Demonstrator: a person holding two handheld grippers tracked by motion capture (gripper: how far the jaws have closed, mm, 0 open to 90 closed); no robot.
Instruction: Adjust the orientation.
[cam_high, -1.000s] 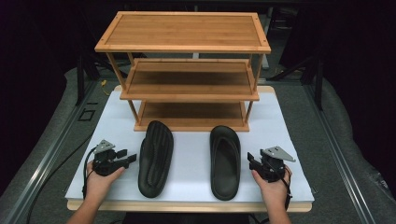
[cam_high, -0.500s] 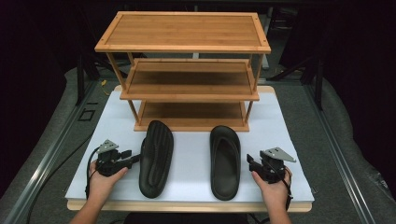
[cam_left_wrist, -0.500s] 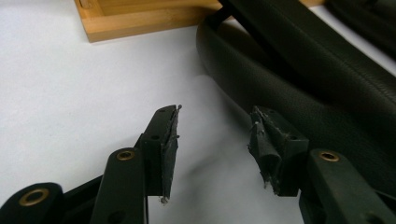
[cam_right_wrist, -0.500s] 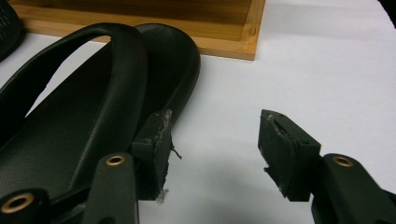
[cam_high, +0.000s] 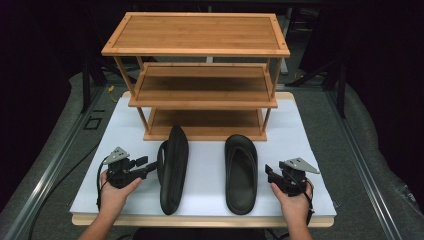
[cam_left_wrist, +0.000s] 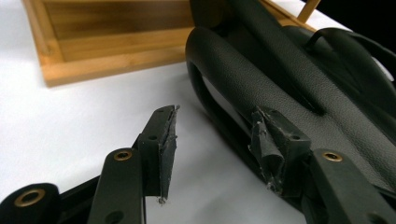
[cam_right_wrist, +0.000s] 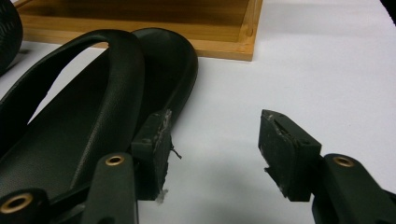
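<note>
**Two grippers low at the table's near edge, one beside each black slipper**

A bamboo rack (cam_high: 200, 75) with three shelves stands at 12 o'clock on the white board (cam_high: 310, 145). In front of it lie two black slippers, well apart from each other.

The left slipper (cam_high: 172, 167) is tipped up on its side edge, its toe near the rack's bottom shelf. The right slipper (cam_high: 241, 172) lies flat, footbed up, toe also pointing to 12 o'clock.

The left hand (cam_high: 115, 192) comes in from 7 o'clock, forearm angled toward 1 o'clock, and holds the left gripper (cam_high: 150, 167) low over the board with its jaws pointing to 3 o'clock at the left slipper's side. In the left gripper view the jaws stand apart: one pad (cam_left_wrist: 164, 144) is over bare board, the other sits against or just over the slipper's edge (cam_left_wrist: 280, 93); whether it touches cannot be told.

The right hand (cam_high: 294, 200) comes in from 5 o'clock, wrist nearly straight, and holds the right gripper (cam_high: 269, 172) just beside the right slipper's outer edge, at about its middle, jaws aimed roughly to 10 o'clock. In the right gripper view its jaws are wide apart with white board between them; the one pad (cam_right_wrist: 156, 144) is at the slipper's rim (cam_right_wrist: 93, 107), the other well clear of it. The rack's bottom shelf (cam_right_wrist: 187, 28) lies beyond.
</note>
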